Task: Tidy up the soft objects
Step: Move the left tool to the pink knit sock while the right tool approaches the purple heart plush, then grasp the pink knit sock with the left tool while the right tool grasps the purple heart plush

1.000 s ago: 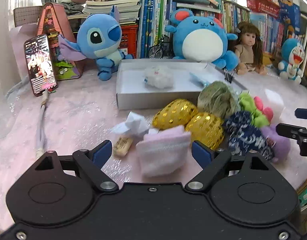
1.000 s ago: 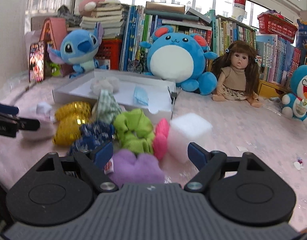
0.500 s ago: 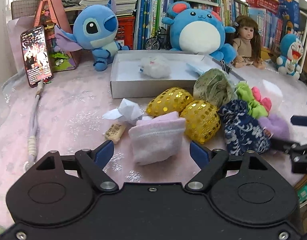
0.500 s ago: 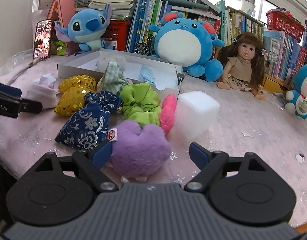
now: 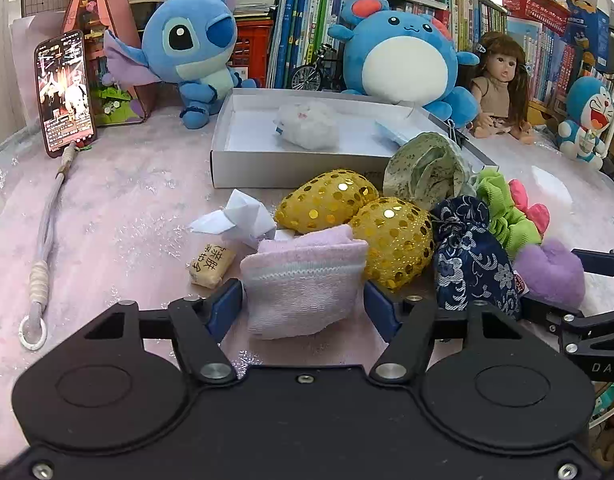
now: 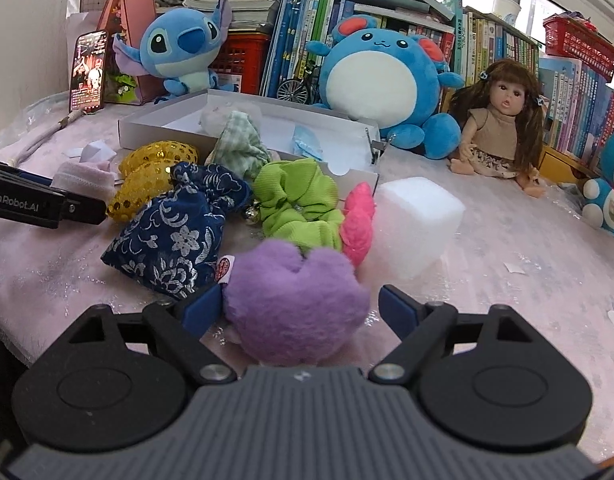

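- The pink sock (image 5: 303, 280) lies on the pink tablecloth (image 5: 119, 208), on the near side of the white box (image 5: 291, 168) and well short of it, between the blue pads of the left gripper (image 5: 303, 306).
- The left jaws are closing around the sock; both pads stand right at its sides, but whether they press on it cannot be told.
- The purple plush heart (image 6: 295, 304) sits between the fingers of the right gripper (image 6: 299, 308), nearer to us than the box; the jaws stand wide apart, the left pad at the plush and the right pad clear of it.
- Between the sock and the box lie two gold sequinned pouches (image 5: 391, 236), touching each other, with a crumpled white paper (image 5: 239, 218) and a small wrapped packet (image 5: 211, 266) to their left.
- Right of the gold pouches, still in front of the box, are a navy floral pouch (image 6: 175, 232), a green scrunchie (image 6: 299, 204), a pink plush piece (image 6: 359, 220) and a white foam cube (image 6: 415, 228).
- A green checked cloth pouch (image 6: 239, 146) leans on the box's front wall.
- Inside the box lie a white fluffy toy (image 5: 307, 124) and a pale blue item (image 6: 305, 146).
- Behind the box stand a blue Stitch plush (image 5: 187, 48), a round blue plush (image 5: 399, 52) and a doll (image 6: 503, 120).
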The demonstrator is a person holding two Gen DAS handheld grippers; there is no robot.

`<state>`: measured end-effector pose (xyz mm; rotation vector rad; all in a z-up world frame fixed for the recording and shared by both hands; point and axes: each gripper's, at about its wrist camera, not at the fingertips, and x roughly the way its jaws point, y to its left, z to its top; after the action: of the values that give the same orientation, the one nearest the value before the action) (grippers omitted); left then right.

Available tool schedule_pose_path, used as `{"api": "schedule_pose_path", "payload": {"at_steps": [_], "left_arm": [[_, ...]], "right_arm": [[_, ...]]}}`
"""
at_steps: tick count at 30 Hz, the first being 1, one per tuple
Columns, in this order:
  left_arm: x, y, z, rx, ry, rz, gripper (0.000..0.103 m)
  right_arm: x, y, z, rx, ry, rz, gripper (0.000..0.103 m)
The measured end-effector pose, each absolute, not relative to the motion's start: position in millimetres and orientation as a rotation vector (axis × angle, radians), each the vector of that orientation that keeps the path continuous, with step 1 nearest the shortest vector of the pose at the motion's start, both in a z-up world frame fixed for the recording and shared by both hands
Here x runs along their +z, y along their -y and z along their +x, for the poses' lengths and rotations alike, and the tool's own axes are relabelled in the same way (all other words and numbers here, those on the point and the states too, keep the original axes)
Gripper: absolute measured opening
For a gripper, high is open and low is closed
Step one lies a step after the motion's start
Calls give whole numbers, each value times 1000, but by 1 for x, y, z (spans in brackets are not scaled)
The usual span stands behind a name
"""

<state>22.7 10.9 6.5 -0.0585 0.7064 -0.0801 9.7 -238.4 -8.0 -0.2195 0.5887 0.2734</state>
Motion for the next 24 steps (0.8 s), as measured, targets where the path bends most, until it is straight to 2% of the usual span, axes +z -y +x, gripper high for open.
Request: {"api": "schedule_pose_path", "payload": {"at_steps": [15, 21, 24], "left_arm": [[2, -10, 28, -67, -696, -63, 62], [5, -9, 26, -73, -691, -62, 50], [9, -10, 17, -105, -693, -81, 49]], "right_arm": [[-13, 236, 15, 276, -609, -198, 91], [-14, 236, 18, 270, -617, -186, 91], [-14, 240, 13, 283, -626, -189, 91]]}}
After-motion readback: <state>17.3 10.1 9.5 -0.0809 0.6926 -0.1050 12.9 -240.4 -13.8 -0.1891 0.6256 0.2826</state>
